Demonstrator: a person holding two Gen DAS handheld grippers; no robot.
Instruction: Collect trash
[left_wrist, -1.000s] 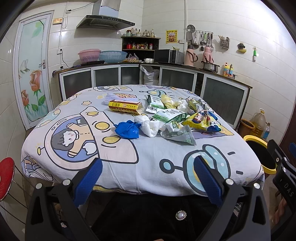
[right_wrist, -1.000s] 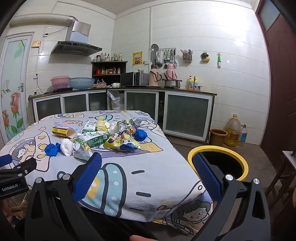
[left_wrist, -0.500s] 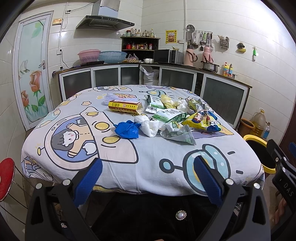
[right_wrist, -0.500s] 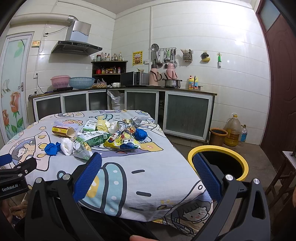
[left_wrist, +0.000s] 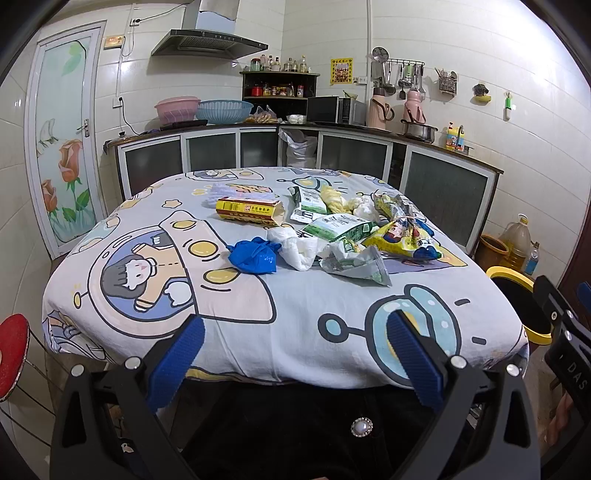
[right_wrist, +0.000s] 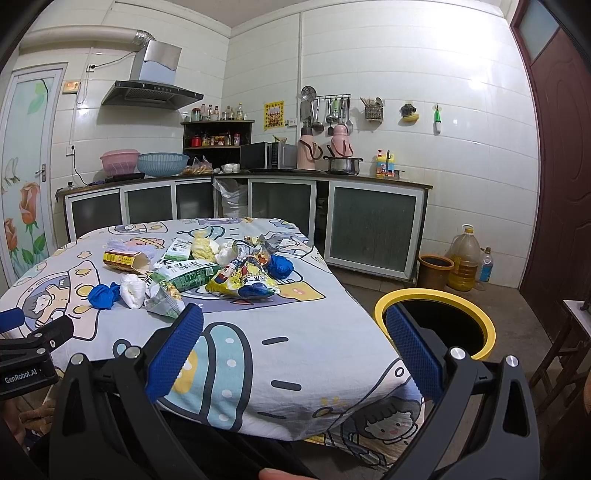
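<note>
Crinkled wrappers (left_wrist: 402, 238) (glossy foil) strew patterned tablecloth (left_wrist: 295, 314).

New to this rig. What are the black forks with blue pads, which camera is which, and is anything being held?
No robot arm here: a person holds a two-finger gripper in each hand, each carrying a fisheye camera looking along its fingers. One picture comes from the left gripper, the other from the right gripper. The blue pads are the fingers. Both grippers are open and hold nothing.

On the table, covered with a cartoon cloth, lies trash: a yellow box, a blue bag, a white bag, green packets and a yellow snack bag. A yellow-rimmed bin stands on the floor to the right of the table.
</note>
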